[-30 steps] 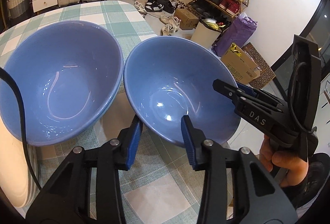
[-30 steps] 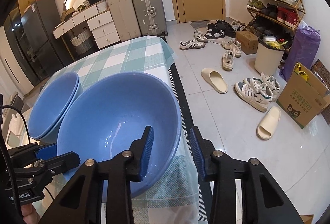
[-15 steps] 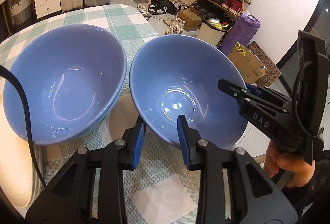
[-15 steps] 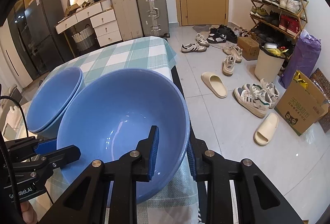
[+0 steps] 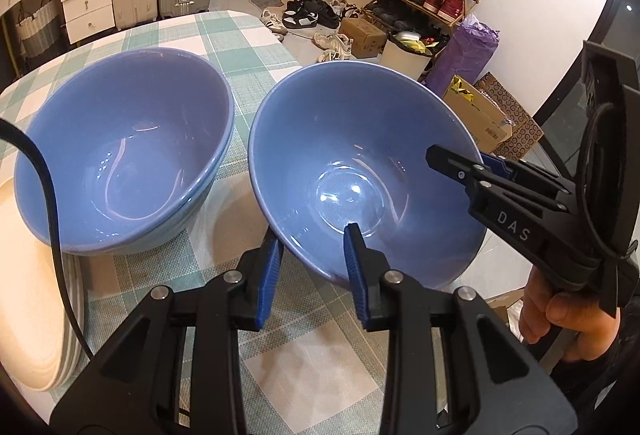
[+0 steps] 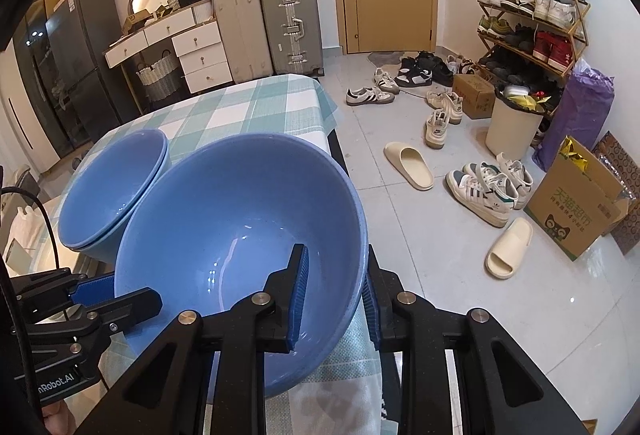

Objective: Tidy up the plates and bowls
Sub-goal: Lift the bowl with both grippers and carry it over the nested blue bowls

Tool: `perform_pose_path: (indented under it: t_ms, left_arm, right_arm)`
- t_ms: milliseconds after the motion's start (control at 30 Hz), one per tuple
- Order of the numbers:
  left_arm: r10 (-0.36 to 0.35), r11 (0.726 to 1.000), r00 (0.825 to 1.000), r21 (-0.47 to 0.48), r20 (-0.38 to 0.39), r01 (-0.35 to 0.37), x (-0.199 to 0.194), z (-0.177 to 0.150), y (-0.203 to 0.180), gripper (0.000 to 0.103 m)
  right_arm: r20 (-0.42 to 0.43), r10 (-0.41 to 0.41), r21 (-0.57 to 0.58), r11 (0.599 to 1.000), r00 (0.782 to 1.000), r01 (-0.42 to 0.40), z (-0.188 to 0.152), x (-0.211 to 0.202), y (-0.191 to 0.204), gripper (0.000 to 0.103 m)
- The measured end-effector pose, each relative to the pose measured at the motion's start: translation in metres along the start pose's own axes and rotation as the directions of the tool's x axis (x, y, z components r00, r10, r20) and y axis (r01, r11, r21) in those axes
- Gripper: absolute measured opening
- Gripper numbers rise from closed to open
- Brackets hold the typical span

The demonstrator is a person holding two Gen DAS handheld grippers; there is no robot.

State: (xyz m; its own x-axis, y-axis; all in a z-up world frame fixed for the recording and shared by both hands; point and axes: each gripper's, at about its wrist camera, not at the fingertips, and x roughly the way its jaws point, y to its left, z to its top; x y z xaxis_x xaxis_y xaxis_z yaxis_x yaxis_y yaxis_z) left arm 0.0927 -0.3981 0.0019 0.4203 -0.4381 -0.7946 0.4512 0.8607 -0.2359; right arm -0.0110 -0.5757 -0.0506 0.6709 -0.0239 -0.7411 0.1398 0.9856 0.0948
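A single blue bowl [image 5: 352, 139] [image 6: 240, 219] sits tilted at the right edge of the checked table [image 5: 240, 31], held from two sides. My left gripper [image 5: 313, 255] [image 6: 104, 295] is shut on its near rim, one pad inside and one outside the wall. On the bowl's right rim my right gripper [image 6: 335, 295] [image 5: 472, 163] is shut the same way. Whether the bowl's base touches the cloth is hidden. To its left stands a stack of two blue bowls [image 5: 128, 139] [image 6: 116, 187], close beside the held one.
Cream plates [image 5: 28, 295] lie stacked at the table's left, with a black cable [image 5: 48, 195] running over them. Beyond the table's right edge the floor holds shoes [image 6: 484, 191], slippers, a cardboard box [image 6: 576, 211], a bin and a shoe rack [image 6: 532, 23]. Suitcases stand at the back.
Both grippers have closed from open onto the single bowl's rim. The bowl has tipped and shifted slightly toward the cameras. The stacked bowls have not moved.
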Motion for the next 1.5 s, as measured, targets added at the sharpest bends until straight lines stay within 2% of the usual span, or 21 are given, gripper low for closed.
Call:
perform_pose_path:
  t_ms: [433, 1500]
  left_arm:
    - [-0.028, 1.000, 0.999, 0.010, 0.039, 0.027, -0.034, -0.009, -0.002, 0.028]
    - [-0.018, 1.000, 0.983, 0.007, 0.184, 0.017, -0.175, -0.029, 0.008, 0.028]
  right_arm:
    - [0.051, -0.027, -0.015, 0.999, 0.998, 0.028, -0.003, -0.037, 0.009, 0.026]
    - [0.185, -0.019, -0.085, 0.996, 0.983, 0.035, 0.008, -0.121, 0.065, 0.026]
